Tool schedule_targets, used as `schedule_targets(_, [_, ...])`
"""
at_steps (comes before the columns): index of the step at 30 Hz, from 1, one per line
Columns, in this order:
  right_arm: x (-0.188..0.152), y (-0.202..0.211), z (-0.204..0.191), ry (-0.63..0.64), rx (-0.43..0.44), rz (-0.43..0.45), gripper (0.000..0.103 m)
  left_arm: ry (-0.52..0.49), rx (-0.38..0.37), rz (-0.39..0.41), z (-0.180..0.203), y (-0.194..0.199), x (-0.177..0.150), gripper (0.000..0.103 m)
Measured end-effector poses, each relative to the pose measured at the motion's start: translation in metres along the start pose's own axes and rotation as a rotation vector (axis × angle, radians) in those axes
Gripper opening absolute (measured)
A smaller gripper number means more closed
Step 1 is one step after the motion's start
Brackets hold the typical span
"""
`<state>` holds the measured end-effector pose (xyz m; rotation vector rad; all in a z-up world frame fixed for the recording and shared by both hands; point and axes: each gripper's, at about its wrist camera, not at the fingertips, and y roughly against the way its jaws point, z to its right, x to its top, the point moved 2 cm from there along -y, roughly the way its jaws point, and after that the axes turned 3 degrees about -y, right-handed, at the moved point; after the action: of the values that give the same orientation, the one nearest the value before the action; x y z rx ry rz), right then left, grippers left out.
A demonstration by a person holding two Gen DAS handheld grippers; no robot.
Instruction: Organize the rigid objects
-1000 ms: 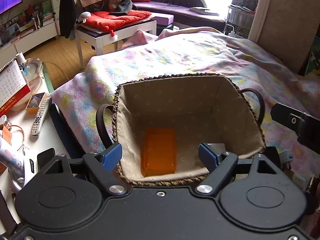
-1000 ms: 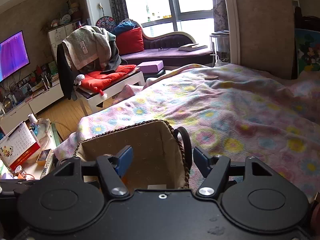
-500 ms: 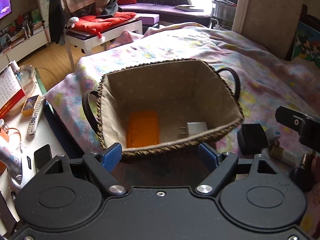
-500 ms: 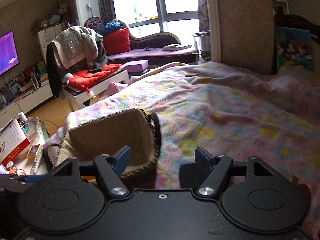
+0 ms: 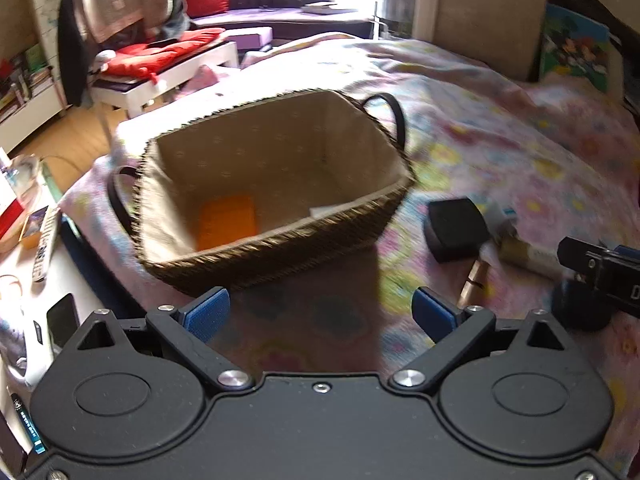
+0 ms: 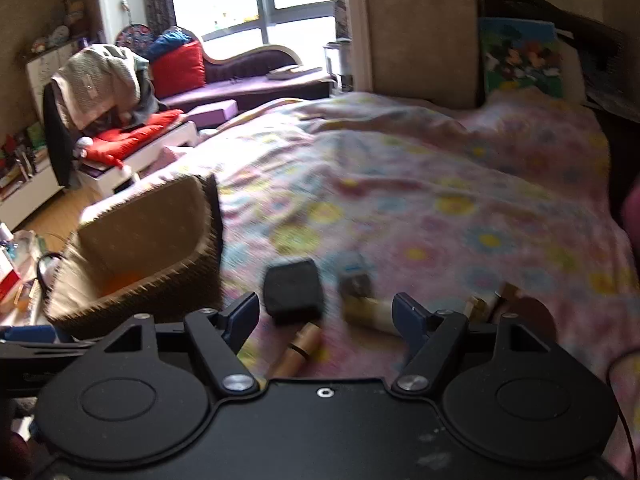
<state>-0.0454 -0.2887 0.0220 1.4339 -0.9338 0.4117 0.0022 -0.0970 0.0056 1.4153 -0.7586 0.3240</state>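
A woven basket (image 5: 372, 216) with a beige lining stands on the flowered bedspread; an orange box (image 5: 228, 220) and a white item lie inside. The basket also shows in the right wrist view (image 6: 140, 304). To its right lie a black box (image 5: 456, 234), a gold tube (image 5: 474, 280), a cream cylinder (image 5: 528, 256) and other small items. In the right wrist view the black box (image 6: 294, 292) and gold tube (image 6: 298, 350) lie just ahead. My left gripper (image 5: 320, 312) is open and empty in front of the basket. My right gripper (image 6: 326, 316) is open and empty above the loose items.
A side table at the left holds a remote (image 5: 44, 240), a phone (image 5: 62, 320) and clutter. A white bench with red cushions (image 5: 160, 52) stands beyond the bed. The bedspread (image 6: 440, 200) stretches far right.
Both grippers have pulled back and swung right from the basket. The loose items beside the basket have come into view. Both stay open.
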Motion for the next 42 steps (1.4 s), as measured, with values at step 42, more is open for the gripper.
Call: schedule_targets(42, [-0.06,-0.049,0.072,-0.101,-0.207,-0.11,0.087,-0.181,-0.109,-0.191,0.057,-0.081,-0.011,0.094])
